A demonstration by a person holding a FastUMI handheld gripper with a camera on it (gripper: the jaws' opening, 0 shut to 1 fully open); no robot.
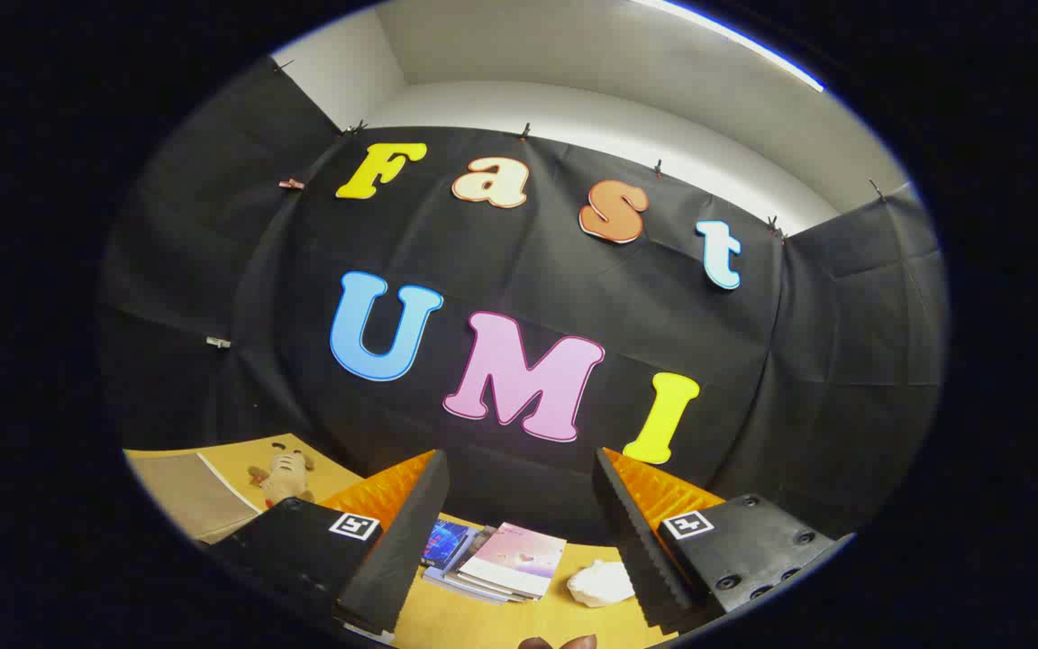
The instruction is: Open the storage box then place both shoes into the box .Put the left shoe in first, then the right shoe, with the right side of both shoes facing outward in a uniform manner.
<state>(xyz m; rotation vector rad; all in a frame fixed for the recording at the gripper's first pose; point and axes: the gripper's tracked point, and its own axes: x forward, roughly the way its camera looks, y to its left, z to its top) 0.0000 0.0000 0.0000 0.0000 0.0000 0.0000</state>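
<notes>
Claw (519,532): fingers standing spread apart, gripping nothing, tilting up toward booth wall. Stack of booklets (496,559), crumpled white item (600,583) lying on desk (483,617) between fingers. Plush toy (283,476) sitting lower left. Storage box, shoes: location unknown; likely search pending.

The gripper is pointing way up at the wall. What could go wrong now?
1. The gripper is open with nothing between its fingers and aims high at the black cloth wall, so lowering it blind might bump the stack of thin magazines lying between and just beyond the fingers.
2. The crumpled white cloth by the right finger could snag.
3. The beige plush toy on the yellow wooden table might get knocked.
</notes>
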